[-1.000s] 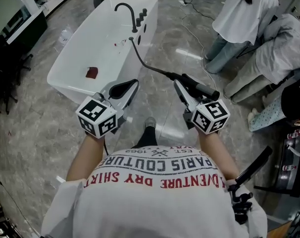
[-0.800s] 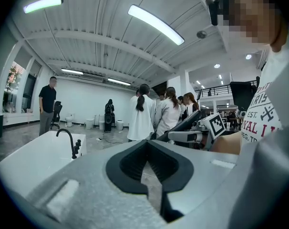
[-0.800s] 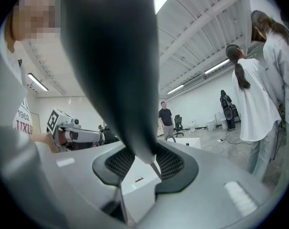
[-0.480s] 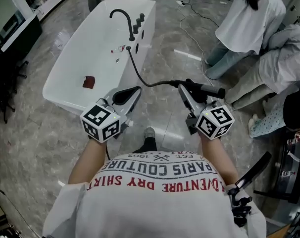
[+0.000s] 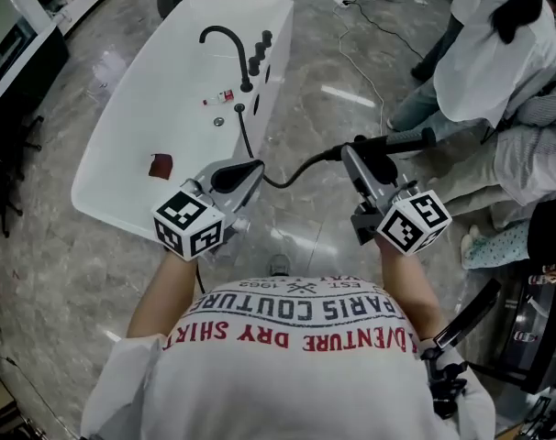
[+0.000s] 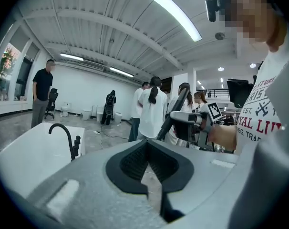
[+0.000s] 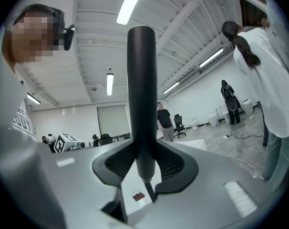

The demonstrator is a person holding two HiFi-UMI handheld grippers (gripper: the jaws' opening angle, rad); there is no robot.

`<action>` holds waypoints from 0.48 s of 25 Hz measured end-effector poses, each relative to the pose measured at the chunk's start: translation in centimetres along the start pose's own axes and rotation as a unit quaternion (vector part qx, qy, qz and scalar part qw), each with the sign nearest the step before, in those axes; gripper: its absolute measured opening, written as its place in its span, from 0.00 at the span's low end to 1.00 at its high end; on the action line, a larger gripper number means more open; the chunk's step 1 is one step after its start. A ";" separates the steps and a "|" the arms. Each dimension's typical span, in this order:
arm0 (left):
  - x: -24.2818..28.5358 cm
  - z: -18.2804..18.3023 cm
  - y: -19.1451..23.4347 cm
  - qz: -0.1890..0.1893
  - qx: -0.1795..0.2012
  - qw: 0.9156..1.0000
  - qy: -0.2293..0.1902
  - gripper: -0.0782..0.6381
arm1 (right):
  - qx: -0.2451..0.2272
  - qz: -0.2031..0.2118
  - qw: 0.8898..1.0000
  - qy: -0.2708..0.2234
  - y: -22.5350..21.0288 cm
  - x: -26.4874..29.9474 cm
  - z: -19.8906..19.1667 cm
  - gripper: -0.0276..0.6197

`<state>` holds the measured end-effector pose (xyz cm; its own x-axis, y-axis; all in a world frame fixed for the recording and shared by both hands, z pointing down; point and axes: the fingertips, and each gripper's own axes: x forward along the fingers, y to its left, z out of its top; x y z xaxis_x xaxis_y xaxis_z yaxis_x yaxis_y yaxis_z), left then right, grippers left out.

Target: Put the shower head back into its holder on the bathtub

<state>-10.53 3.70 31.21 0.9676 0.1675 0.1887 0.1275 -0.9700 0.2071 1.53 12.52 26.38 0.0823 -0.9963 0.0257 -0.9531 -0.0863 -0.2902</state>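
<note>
The white bathtub (image 5: 122, 136) lies at the upper left of the head view, with a black curved faucet (image 5: 225, 44) and knobs (image 5: 260, 49) on its far rim. From that rim a black hose (image 5: 260, 163) loops to the black shower head (image 5: 402, 140). My right gripper (image 5: 359, 159) is shut on the shower head's handle, which rises as a black rod (image 7: 142, 94) between the pads in the right gripper view. The left gripper (image 5: 244, 174) is shut and holds nothing, hovering by the tub's near corner; its view shows the faucet (image 6: 63, 137).
A small red object (image 5: 159, 165) lies inside the tub, and a little bottle (image 5: 220, 97) sits near the drain. People in white (image 5: 484, 53) stand and crouch at the upper right. A white cable (image 5: 351, 53) trails over the marble floor. Black equipment (image 5: 471, 324) stands at the lower right.
Both grippers have come closer to the tub, whose near corner now sits beside the left gripper. The right gripper carried the shower head rightward, and the hose bends more.
</note>
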 end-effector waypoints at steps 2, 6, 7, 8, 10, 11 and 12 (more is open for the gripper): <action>0.6 0.0 1.6 -0.003 -0.005 1.000 -0.005 0.11 | 0.002 0.000 1.000 -0.001 -0.8 1.2 0.8 0.25; 1.5 -0.7 3.8 -0.016 -0.014 1.000 -0.015 0.11 | 0.019 -0.004 1.000 0.010 -2.7 3.6 0.9 0.25; 1.8 -0.8 4.5 -0.016 -0.016 1.000 -0.016 0.11 | 0.024 -0.004 1.000 0.011 -3.2 4.4 0.9 0.25; 2.1 -0.9 5.2 -0.015 -0.017 1.000 -0.014 0.11 | 0.028 -0.003 1.000 0.012 -3.7 5.2 1.0 0.25; 2.5 -1.4 6.3 -0.009 -0.019 1.000 -0.007 0.11 | 0.032 0.002 0.999 0.013 -4.4 6.3 1.2 0.25; 2.7 -1.7 6.7 -0.005 -0.021 1.000 -0.003 0.11 | 0.032 0.005 0.999 0.013 -4.6 6.7 1.2 0.25; 2.9 -2.0 7.1 0.000 -0.025 1.000 0.000 0.11 | 0.030 0.008 0.999 0.012 -4.9 7.1 1.4 0.25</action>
<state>-7.27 -2.33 35.09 0.9676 0.1678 0.1888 0.1166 -0.9598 0.2552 7.14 5.87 26.68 0.0590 -0.9973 0.0431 -0.9347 -0.0704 -0.3485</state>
